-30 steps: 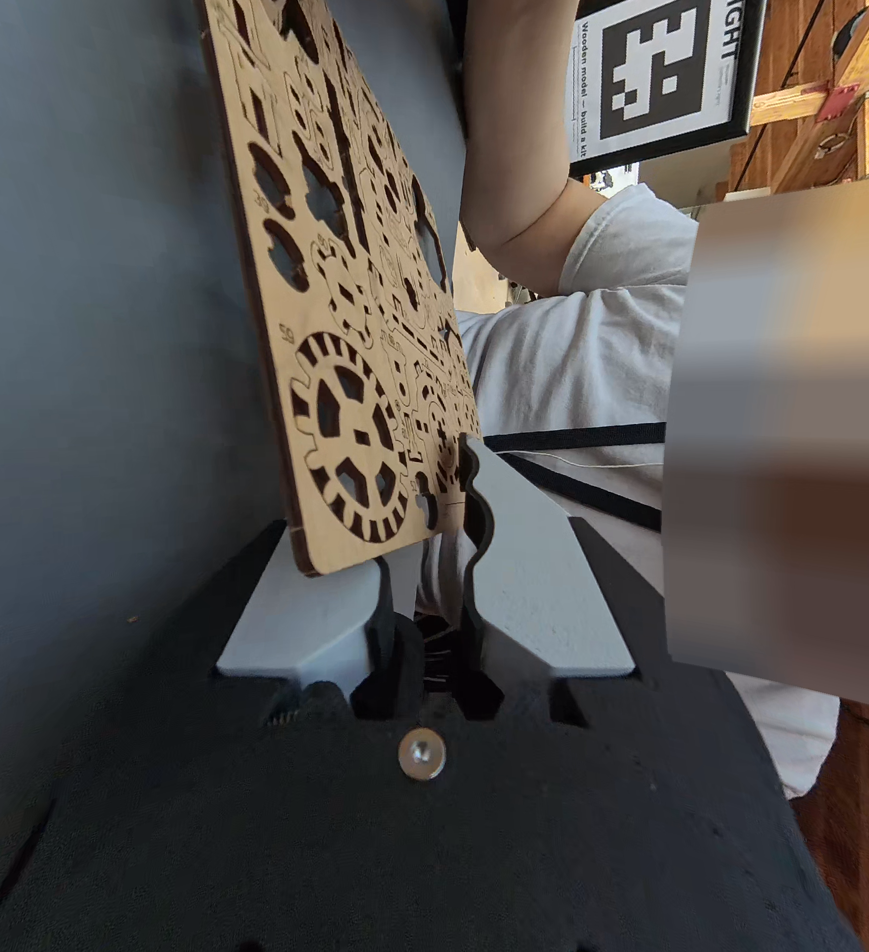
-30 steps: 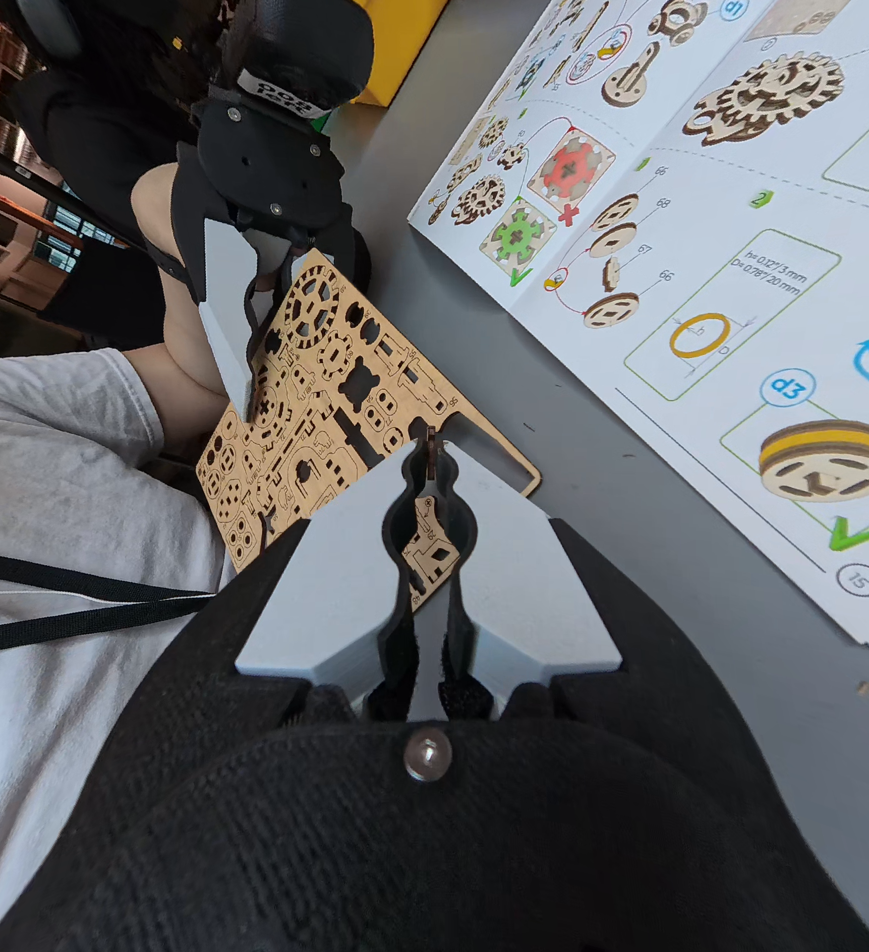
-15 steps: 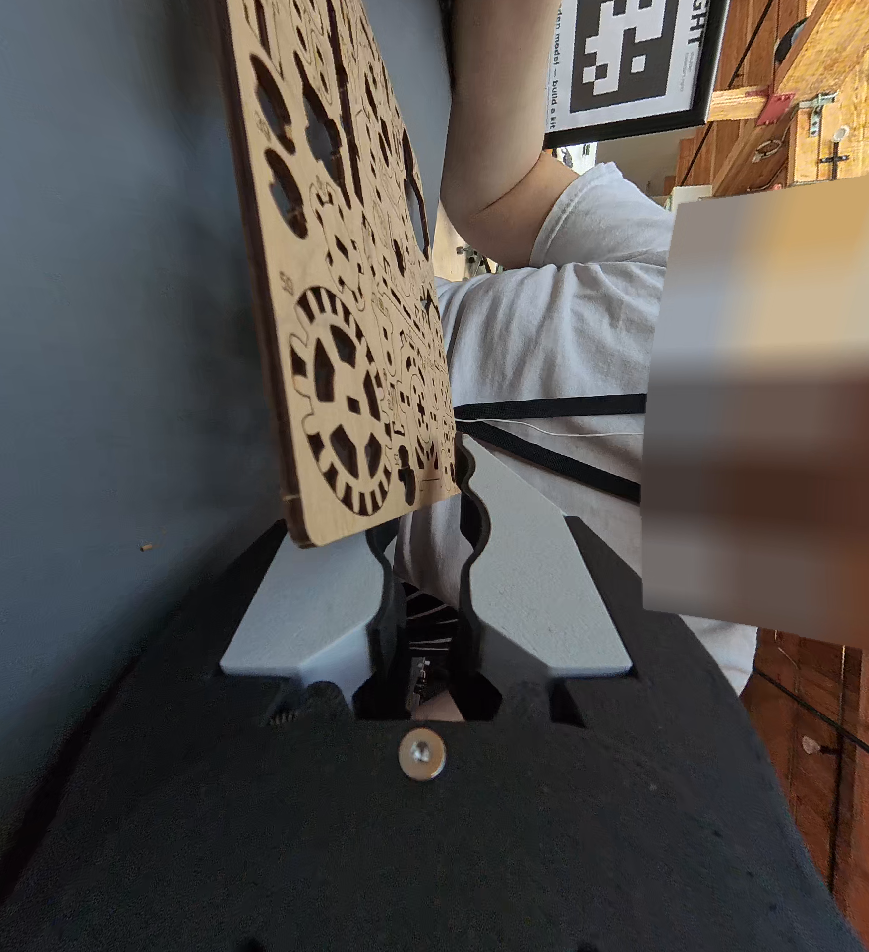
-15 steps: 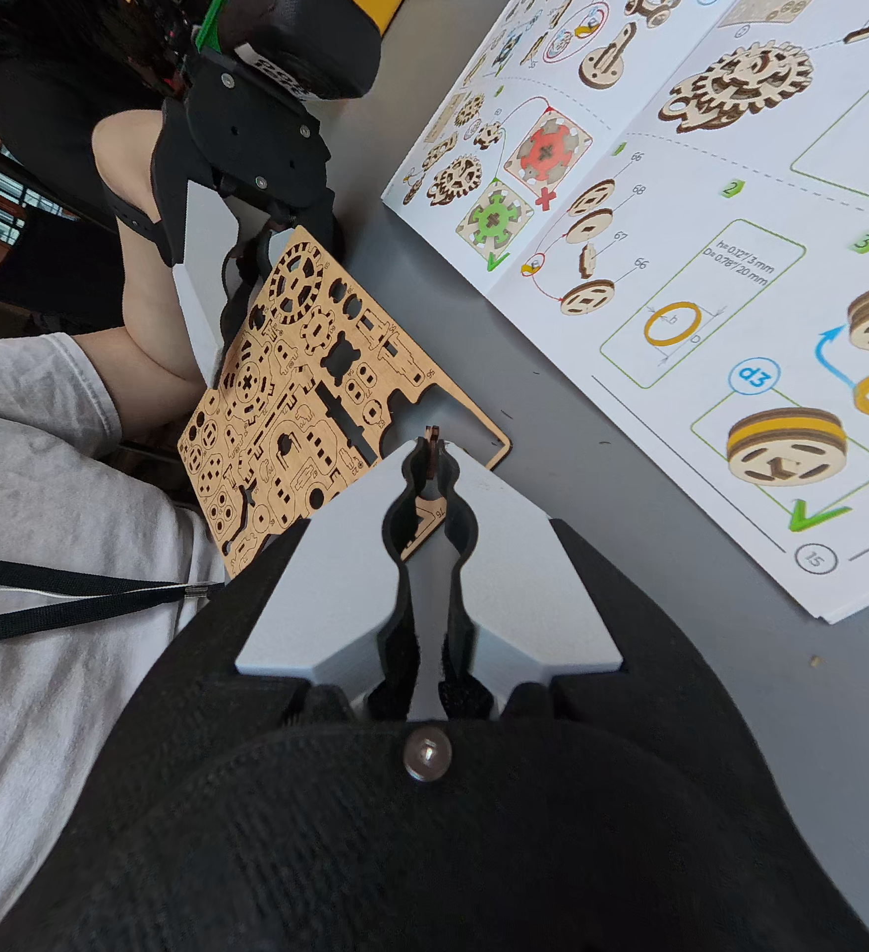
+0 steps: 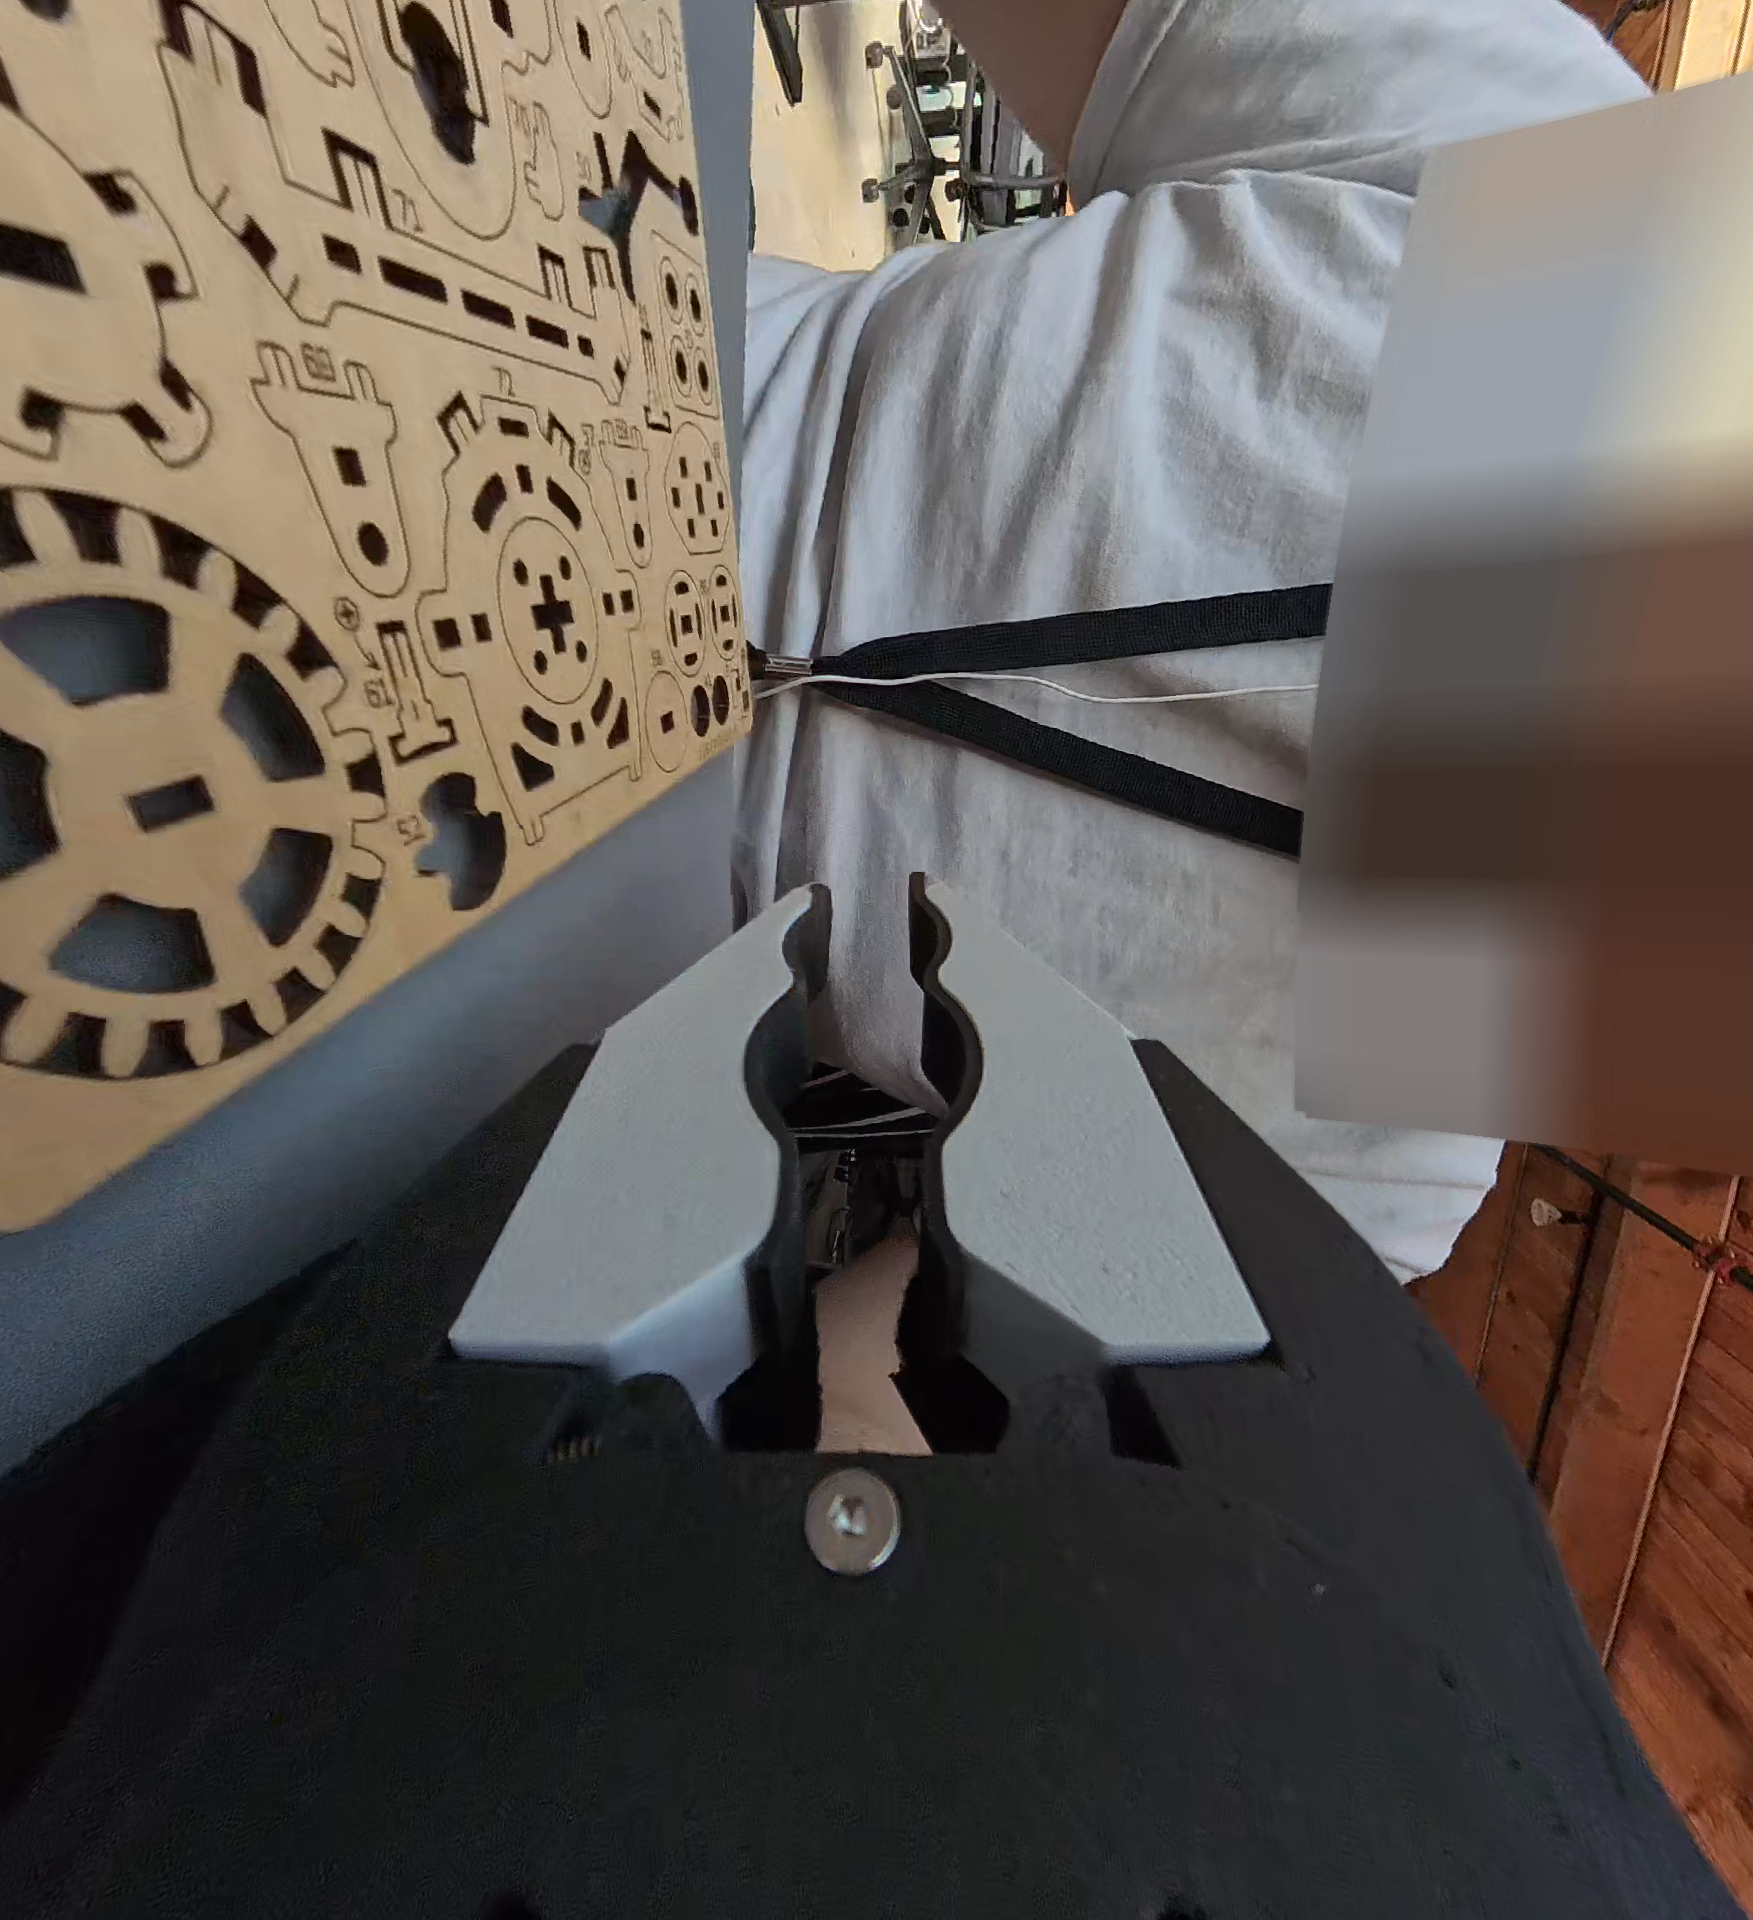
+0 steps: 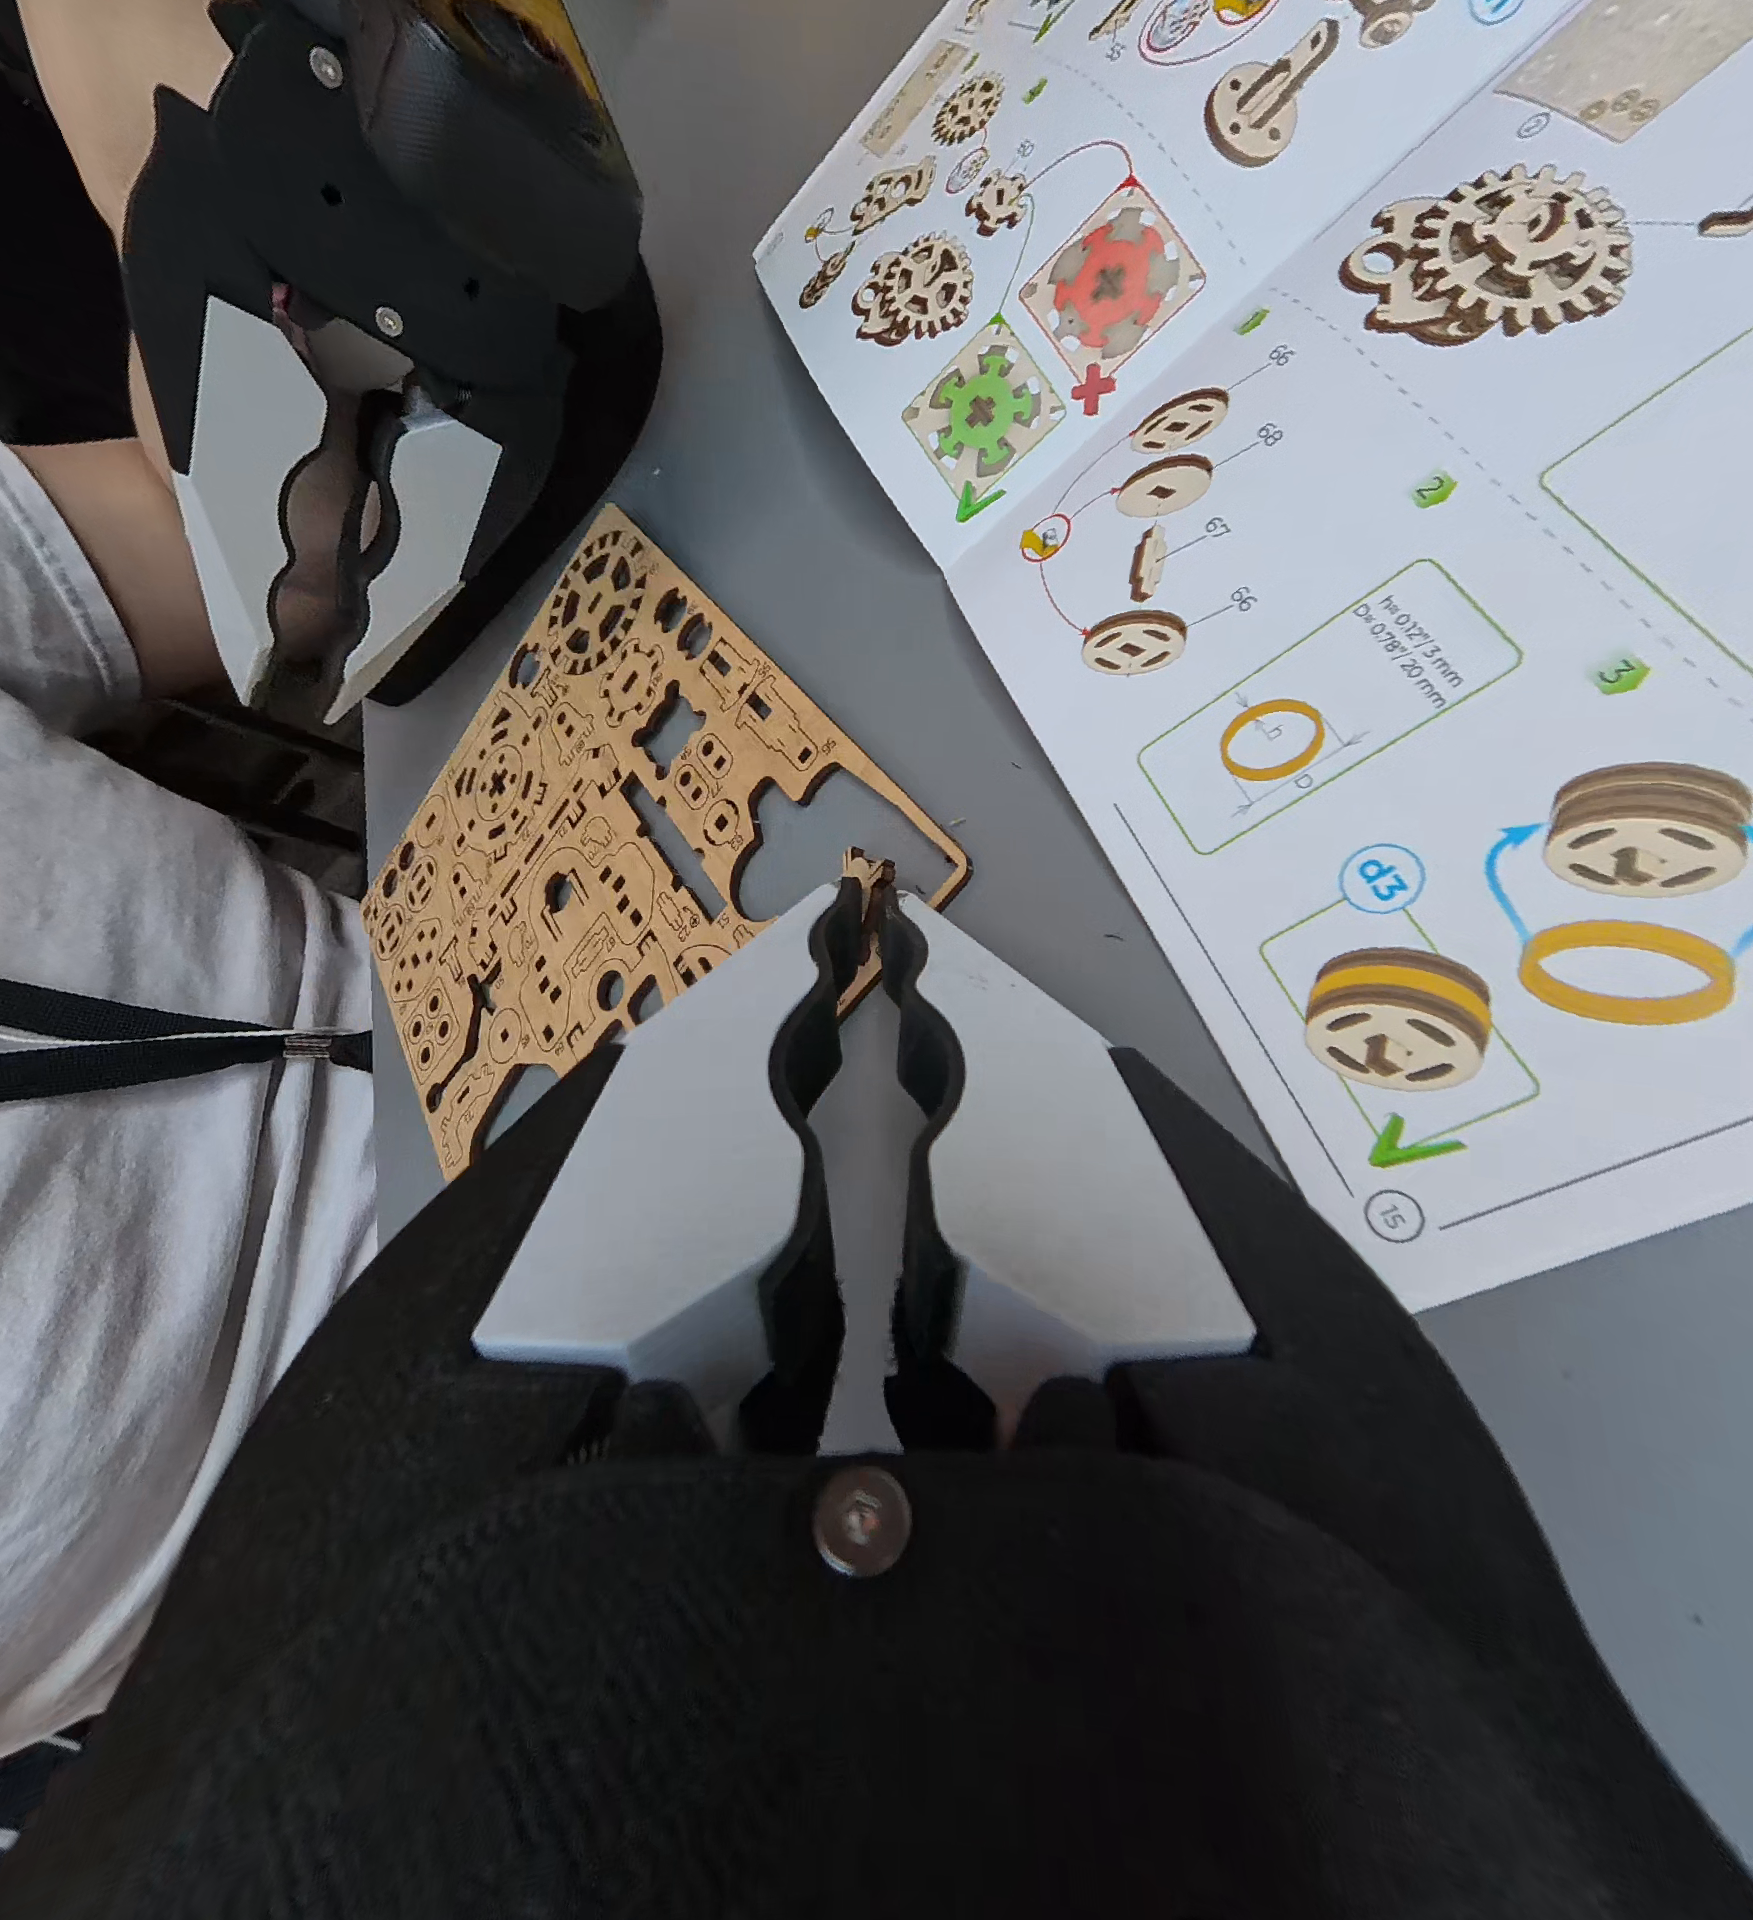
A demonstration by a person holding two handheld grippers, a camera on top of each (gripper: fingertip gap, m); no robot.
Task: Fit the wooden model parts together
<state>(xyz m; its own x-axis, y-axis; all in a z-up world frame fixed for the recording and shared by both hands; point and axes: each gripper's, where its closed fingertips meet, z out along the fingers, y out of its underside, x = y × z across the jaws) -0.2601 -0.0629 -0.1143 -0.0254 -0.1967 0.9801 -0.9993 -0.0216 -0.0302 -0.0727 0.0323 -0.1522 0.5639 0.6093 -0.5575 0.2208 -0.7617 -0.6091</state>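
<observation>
A laser-cut wooden parts sheet (image 6: 581, 831) lies flat on the grey table (image 6: 810, 540). It fills the left of the left wrist view (image 5: 280, 520). My left gripper (image 5: 867, 904) is slightly open and empty, off the sheet's edge. It shows in the right wrist view (image 6: 295, 691) above the sheet's far corner. My right gripper (image 6: 867, 894) is shut on a small wooden part (image 6: 864, 878), held on edge over the sheet's cut-out corner.
An open instruction booklet (image 6: 1371, 623) lies on the table to the right of the sheet. A person in a white shirt (image 5: 1059, 520) with black straps is close at the table's edge. Wooden planks (image 5: 1682, 1455) show beyond. Spacing between my two grippers at the tips: around 20 cm.
My left gripper has let go of the wooden sheet and drawn back from it. The sheet now lies flat on the table. My right gripper still holds the small part.
</observation>
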